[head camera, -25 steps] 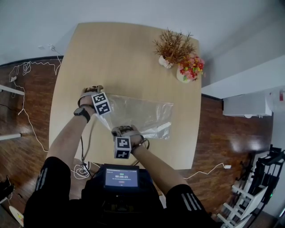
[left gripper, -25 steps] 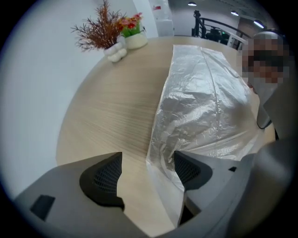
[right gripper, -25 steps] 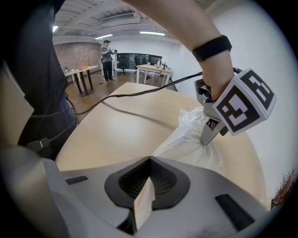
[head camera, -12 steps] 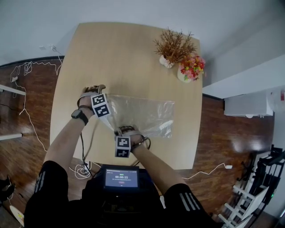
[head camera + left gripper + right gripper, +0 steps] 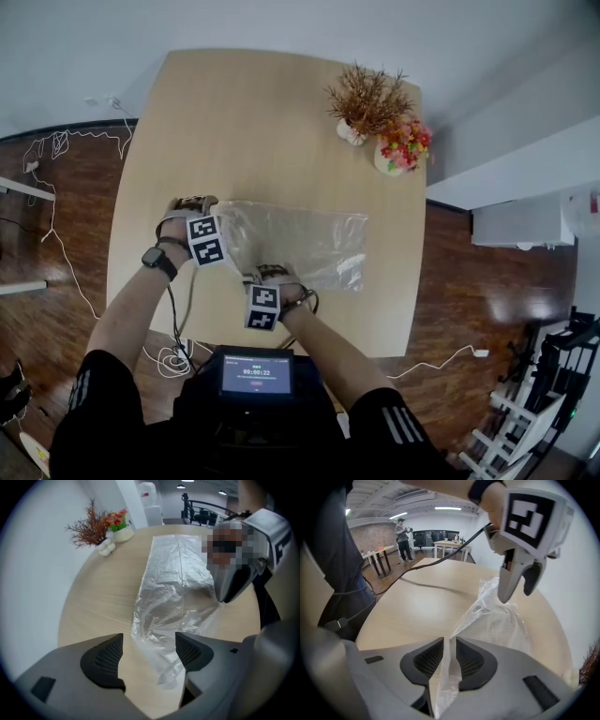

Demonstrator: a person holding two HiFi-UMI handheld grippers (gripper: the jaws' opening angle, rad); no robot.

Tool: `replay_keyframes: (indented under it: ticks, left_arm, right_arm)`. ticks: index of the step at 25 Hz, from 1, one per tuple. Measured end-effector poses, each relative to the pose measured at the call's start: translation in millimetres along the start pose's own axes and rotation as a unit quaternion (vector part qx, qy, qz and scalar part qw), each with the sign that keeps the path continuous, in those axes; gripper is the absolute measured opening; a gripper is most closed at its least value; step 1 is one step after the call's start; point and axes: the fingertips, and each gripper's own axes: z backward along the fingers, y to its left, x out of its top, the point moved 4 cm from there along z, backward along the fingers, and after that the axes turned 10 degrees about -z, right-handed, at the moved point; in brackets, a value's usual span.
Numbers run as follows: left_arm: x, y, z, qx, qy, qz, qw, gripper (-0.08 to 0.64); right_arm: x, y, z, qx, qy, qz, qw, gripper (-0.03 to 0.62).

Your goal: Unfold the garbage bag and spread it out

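Observation:
A clear plastic garbage bag (image 5: 300, 244) lies lengthwise on the wooden table (image 5: 234, 122), mostly flat, crumpled at its left end. My left gripper (image 5: 192, 203) hovers at that left end with its jaws wide open. In the left gripper view the bag's loose corner (image 5: 161, 663) lies on the table below the gap (image 5: 149, 651) and touches neither pad. My right gripper (image 5: 265, 275) is at the bag's near edge. Its jaws (image 5: 450, 656) are opening, with a strip of bag film (image 5: 497, 616) still standing between the pads. The left gripper (image 5: 518, 581) shows above the bag there.
Two vases stand at the far right of the table: dried brown sprigs (image 5: 366, 98) and coloured flowers (image 5: 403, 145). A small screen (image 5: 255, 373) sits at the person's waist. Cables (image 5: 56, 141) lie on the wooden floor at left. A cable (image 5: 436, 564) hangs from the left wrist.
The left gripper has drifted a little left and toward the person, away from the bag's corner. The right gripper has hardly moved.

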Motion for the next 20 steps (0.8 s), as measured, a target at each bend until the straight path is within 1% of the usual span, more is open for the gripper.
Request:
replay_keyframes:
  ticks: [2, 4, 7, 10, 13, 17, 20]
  left_arm:
    - [-3, -11, 3, -0.004, 0.003, -0.014, 0.9999, 0.357]
    - [-6, -21, 5, -0.008, 0.001, -0.019, 0.9998, 0.357]
    - [-12, -33, -1, -0.025, -0.007, -0.009, 0.9996, 0.357]
    - [-19, -42, -7, -0.044, -0.023, 0.015, 0.9986, 0.356]
    - [-22, -50, -14, -0.058, -0.032, 0.028, 0.9974, 0.356]
    - [-26, -60, -24, -0.077, -0.027, 0.026, 0.9963, 0.356]
    - [-28, -64, -31, -0.083, -0.020, 0.023, 0.9960, 0.356]
  right_arm:
    - [-1, -5, 8, -0.003, -0.015, -0.024, 1.000, 0.114]
    - [-6, -7, 17, -0.008, -0.027, -0.039, 0.999, 0.115]
    - [-16, -17, 36, -0.026, -0.049, -0.069, 0.996, 0.115]
    - [-31, -33, 59, -0.045, -0.081, -0.127, 0.988, 0.115]
    - [-59, -56, 82, -0.075, -0.102, -0.197, 0.972, 0.115]
    - [-115, -93, 106, -0.115, -0.100, -0.287, 0.946, 0.114]
    - [-150, -108, 116, -0.123, -0.098, -0.348, 0.924, 0.118]
